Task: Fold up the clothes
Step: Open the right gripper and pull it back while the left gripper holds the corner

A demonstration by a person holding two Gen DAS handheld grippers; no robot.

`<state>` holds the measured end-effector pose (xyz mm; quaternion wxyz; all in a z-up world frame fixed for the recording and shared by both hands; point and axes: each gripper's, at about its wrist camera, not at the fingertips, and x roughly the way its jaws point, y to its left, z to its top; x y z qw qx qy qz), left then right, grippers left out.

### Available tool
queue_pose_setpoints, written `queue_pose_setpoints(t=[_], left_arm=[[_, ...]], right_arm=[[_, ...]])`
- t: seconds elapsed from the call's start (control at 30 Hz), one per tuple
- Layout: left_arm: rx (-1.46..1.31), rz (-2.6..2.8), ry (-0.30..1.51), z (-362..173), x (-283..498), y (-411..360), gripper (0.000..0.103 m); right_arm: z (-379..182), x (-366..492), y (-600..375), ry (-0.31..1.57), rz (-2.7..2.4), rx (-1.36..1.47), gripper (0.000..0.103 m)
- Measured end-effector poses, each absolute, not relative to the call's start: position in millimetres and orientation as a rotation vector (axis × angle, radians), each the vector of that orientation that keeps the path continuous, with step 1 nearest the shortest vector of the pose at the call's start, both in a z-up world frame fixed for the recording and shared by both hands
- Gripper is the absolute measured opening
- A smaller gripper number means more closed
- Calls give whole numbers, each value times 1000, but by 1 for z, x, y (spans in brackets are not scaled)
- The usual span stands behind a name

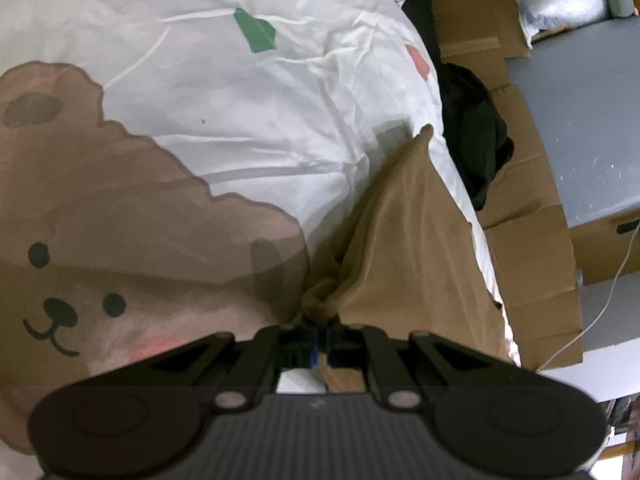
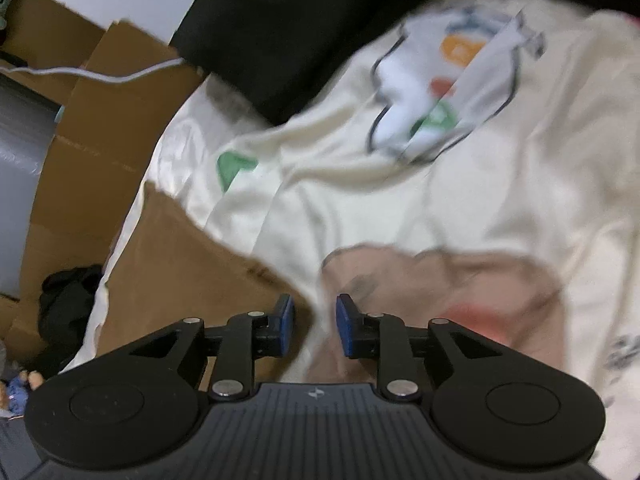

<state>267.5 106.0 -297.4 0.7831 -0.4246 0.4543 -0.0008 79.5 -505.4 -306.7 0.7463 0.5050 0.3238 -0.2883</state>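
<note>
Down at bottom centre of the left wrist view, left gripper [image 1: 320, 338] pressed together, pinching a bunched fold of tan-brown garment [image 1: 404, 236]. Garment stretched from there up toward right of centre, tapering to a corner, lying on a white bedsheet [image 1: 248, 92] printed with a large brown bear [image 1: 100, 248] at lower left and a green patch [image 1: 258, 32] near upper centre. Beyond the sheet's right edge: flattened cardboard [image 1: 528, 240], a dark heap of black cloth [image 1: 476, 132], a thin white cable [image 1: 592, 312] at lower right.

Over in the right wrist view, blurred: right gripper [image 2: 316, 330] spread apart at bottom centre, blue pads [image 2: 345, 326] clear of any fabric, nothing between them. Cream T-shirt [image 2: 400, 200] with a multicoloured print filling centre and right of frame; brown cardboard at left, black fabric [image 2: 288, 28] at upper centre.
</note>
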Motion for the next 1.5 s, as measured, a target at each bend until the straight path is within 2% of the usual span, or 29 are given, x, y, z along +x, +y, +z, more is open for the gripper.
queue_pose_setpoints(t=[0.2,0.5,1.0,1.23,1.5], left_arm=[[-927,-5,961,-294,264,104,4],[-893,-34,952,-277,270,96,4],[-897,-111,951,-258,282,87,4],[-912,-139,945,-249,284,84,4],[-957,-187,921,-237,288,76,4]], right_arm=[[-291,75,-517,680,-645,1083,29],[-260,115,-492,668,-489,972,32],[-241,180,-375,756,-120,632,33],[-224,194,-317,757,59,483,40],[-212,194,-253,760,208,331,41]])
